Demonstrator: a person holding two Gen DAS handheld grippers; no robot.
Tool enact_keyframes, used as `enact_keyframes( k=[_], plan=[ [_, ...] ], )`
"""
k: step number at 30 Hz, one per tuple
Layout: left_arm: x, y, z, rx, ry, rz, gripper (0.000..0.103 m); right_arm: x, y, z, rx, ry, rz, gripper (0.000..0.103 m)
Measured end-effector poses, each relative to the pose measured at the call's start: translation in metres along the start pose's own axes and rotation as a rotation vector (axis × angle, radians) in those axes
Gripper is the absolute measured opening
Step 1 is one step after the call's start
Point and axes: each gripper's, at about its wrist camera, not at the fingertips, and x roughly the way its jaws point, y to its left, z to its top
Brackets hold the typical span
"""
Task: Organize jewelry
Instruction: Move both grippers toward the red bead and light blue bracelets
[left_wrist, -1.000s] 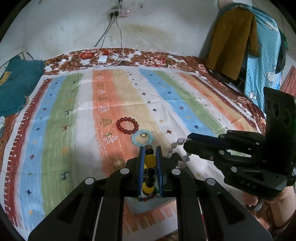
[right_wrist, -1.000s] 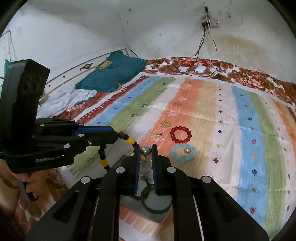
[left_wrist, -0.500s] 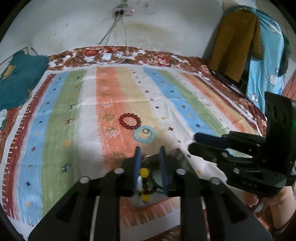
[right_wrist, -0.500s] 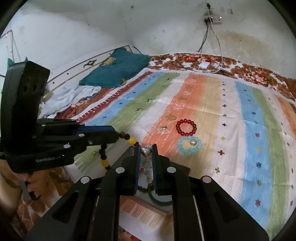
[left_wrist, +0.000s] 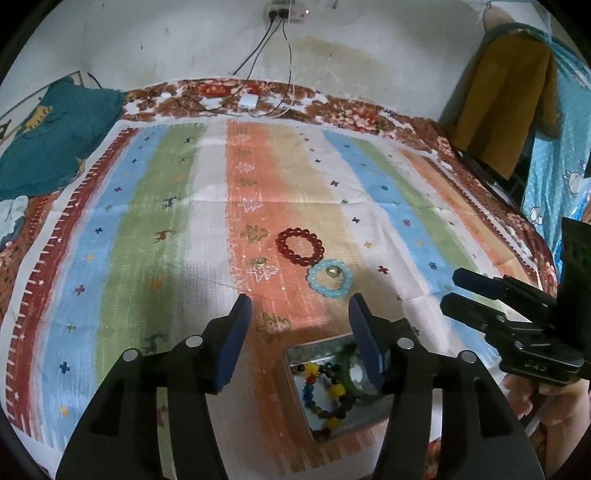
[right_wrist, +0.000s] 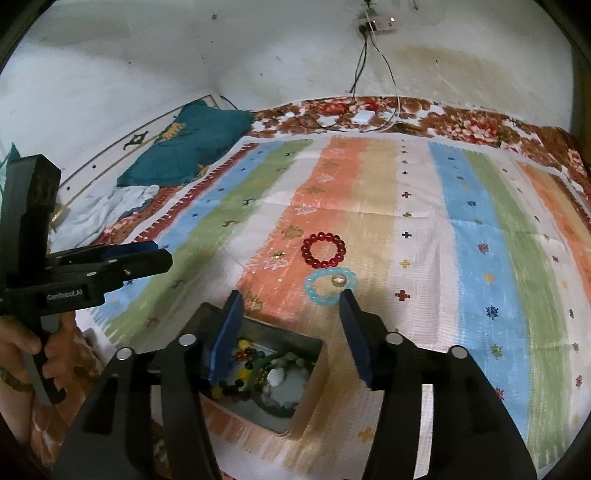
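A metal tray (left_wrist: 317, 349) (right_wrist: 314, 373) near the cloth's front edge holds a multicoloured bead bracelet (left_wrist: 328, 391) (right_wrist: 240, 362), a green bangle (left_wrist: 345, 369) and a pale bead bracelet (right_wrist: 291, 358). A red bead bracelet (left_wrist: 299, 246) (right_wrist: 324, 249) and a light blue bead bracelet (left_wrist: 328, 277) (right_wrist: 328, 286) with a ring (left_wrist: 333, 271) (right_wrist: 339, 279) inside it lie on the cloth beyond. A small gold piece (left_wrist: 259, 262) (right_wrist: 279, 254) lies left of them. My left gripper (left_wrist: 299, 332) is open and empty above the tray. My right gripper (right_wrist: 291, 325) is open and empty above it too.
The striped cloth (left_wrist: 147, 229) covers a bed. A teal pillow (left_wrist: 48, 136) (right_wrist: 184, 147) lies at the far left. A charger and cables (left_wrist: 247, 101) lie at the far edge. Clothes (left_wrist: 502, 103) hang at the right.
Both grippers have opened. The multicoloured bracelet has dropped from my left gripper into the tray, and the pale bracelet from my right gripper lies there too. Both grippers have risen.
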Motion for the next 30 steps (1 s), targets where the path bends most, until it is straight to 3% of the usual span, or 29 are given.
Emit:
enact_keyframes(
  k=[11, 30],
  plan=[
    [0.037, 0.010, 0.015, 0.006, 0.073, 0.023, 0.066, 0.031, -0.027, 0.013, 0.083, 0.080, 0.009, 0.069],
    [0.105, 0.017, 0.047, 0.011, 0.156, 0.040, 0.067, 0.099, -0.052, 0.027, 0.116, 0.226, 0.001, 0.069]
  ],
)
